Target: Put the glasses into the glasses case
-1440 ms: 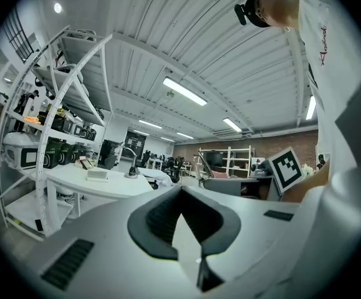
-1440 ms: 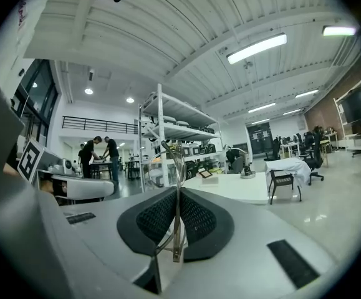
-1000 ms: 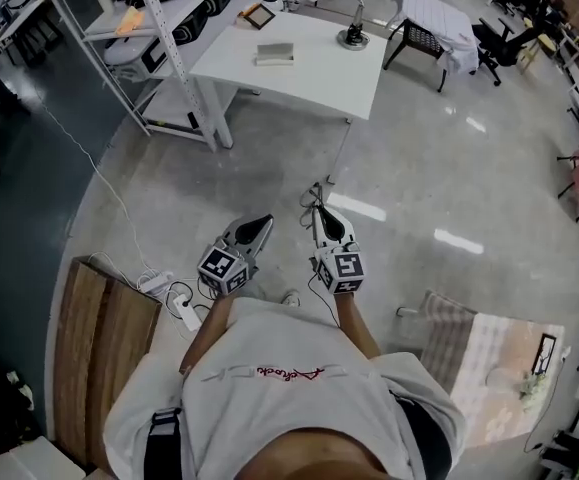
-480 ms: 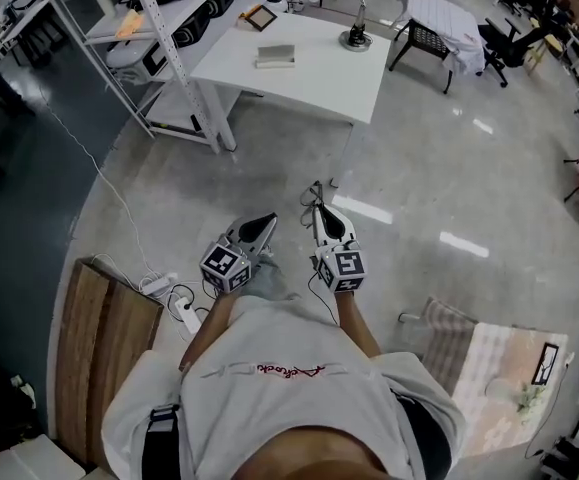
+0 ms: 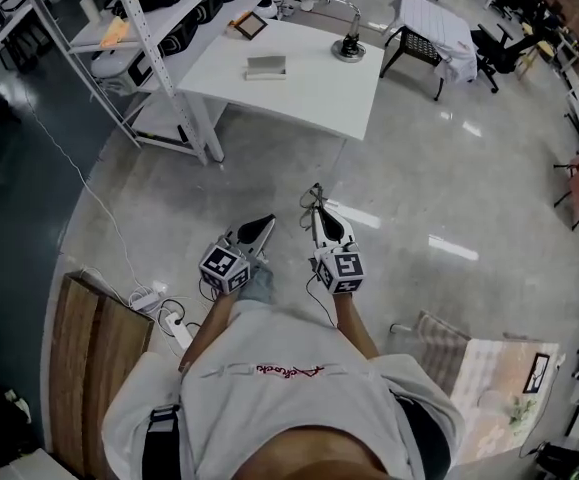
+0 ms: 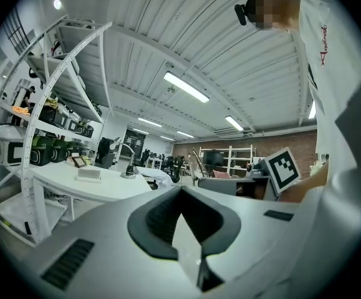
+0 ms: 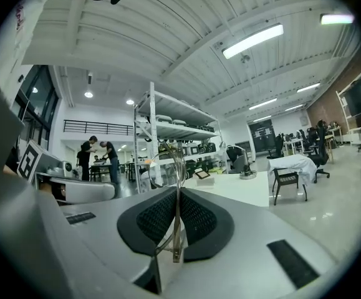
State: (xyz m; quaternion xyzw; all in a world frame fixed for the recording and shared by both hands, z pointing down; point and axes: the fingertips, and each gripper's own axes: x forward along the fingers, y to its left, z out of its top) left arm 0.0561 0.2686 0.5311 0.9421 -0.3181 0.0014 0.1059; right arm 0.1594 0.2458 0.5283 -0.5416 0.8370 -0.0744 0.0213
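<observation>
Right gripper (image 7: 178, 195): clamped on wire-framed glasses (image 7: 168, 161), held level for carrying. Left gripper (image 6: 180, 198): closed, empty. Grey box (image 5: 266, 66) on desk (image 5: 314, 83): possibly the case.

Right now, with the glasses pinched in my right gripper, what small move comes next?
Probably step toward the white table: the right gripper is shut on the glasses, and the grey box there, possibly the case, lies far beyond reach.

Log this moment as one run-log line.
right gripper: shut on glasses | left gripper: shut, empty | white table: ahead, beyond both grippers | stage: glasses not yet cased
</observation>
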